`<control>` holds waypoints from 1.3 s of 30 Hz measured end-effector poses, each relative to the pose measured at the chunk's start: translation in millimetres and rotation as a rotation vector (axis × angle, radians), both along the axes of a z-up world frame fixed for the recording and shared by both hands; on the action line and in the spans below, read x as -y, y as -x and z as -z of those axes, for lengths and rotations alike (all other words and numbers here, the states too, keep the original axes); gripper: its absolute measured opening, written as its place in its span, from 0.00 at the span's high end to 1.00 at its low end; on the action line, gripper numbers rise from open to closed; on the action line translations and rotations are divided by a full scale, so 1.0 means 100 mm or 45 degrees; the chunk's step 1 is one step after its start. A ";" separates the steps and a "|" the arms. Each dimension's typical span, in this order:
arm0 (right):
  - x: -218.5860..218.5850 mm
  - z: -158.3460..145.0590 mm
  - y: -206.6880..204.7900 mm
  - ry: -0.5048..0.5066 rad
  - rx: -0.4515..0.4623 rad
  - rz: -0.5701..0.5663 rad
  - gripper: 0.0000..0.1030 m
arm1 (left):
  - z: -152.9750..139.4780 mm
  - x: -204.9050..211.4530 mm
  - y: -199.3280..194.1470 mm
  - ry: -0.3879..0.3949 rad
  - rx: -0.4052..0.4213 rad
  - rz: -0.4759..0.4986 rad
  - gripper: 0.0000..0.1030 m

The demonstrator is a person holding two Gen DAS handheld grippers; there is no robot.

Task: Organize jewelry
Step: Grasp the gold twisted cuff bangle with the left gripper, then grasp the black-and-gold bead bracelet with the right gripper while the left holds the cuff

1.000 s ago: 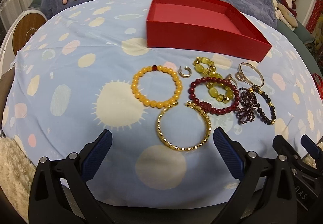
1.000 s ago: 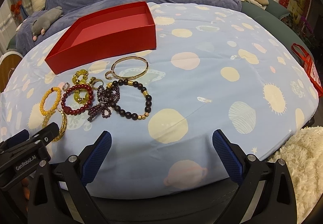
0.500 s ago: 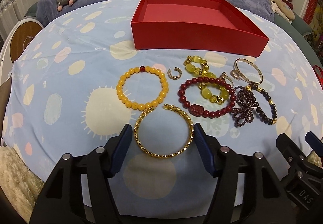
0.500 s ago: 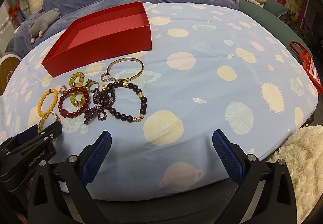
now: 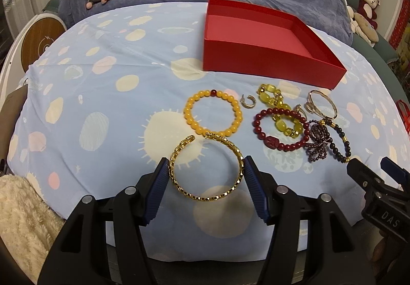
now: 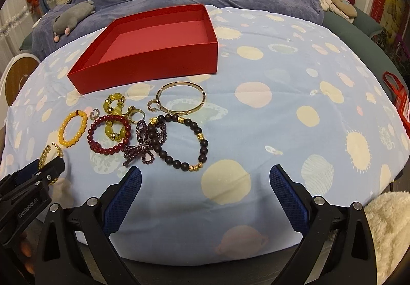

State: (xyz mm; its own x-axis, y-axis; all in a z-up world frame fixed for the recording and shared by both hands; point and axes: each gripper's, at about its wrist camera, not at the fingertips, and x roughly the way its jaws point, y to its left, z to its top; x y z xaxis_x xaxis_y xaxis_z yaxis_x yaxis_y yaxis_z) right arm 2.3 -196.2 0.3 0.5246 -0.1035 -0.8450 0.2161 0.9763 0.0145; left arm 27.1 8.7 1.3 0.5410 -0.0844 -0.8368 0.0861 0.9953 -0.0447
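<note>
Both pads of left gripper [image 5: 206, 172] clamp gold chain bangle [image 5: 205, 167] – right gripper [image 6: 205, 182] agape (nothing between) near tablecloth's [image 6: 282, 79] front edge.

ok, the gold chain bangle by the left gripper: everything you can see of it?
The gold bangle is an open cuff of shiny, chain-like metal links, with a gap at its far side between two knobbed ends. It lies flat on the blue spotted cloth, just in front of the yellow bead bracelet, one end nearly touching it. The left gripper has just closed in: its blue pads sit against the bangle's two sides. In the right wrist view only its far ends show.
</note>
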 end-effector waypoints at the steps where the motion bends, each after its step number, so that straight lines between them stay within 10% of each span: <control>1: 0.00 0.00 -0.03 0.001 -0.004 -0.005 0.06 | -0.01 -0.02 0.00 -0.009 0.008 -0.002 0.45; 11: 0.12 0.00 -0.25 -0.003 0.001 0.025 0.09 | 0.06 -0.18 -0.04 0.014 -0.009 -0.080 0.45; 34: 0.05 0.20 -0.41 -0.004 -0.054 -0.097 0.91 | 0.15 -0.10 -0.05 -0.007 -0.040 -0.047 0.45; 39: 0.01 0.16 -0.33 0.000 -0.070 -0.111 0.93 | 0.14 -0.11 -0.06 0.002 -0.038 -0.059 0.45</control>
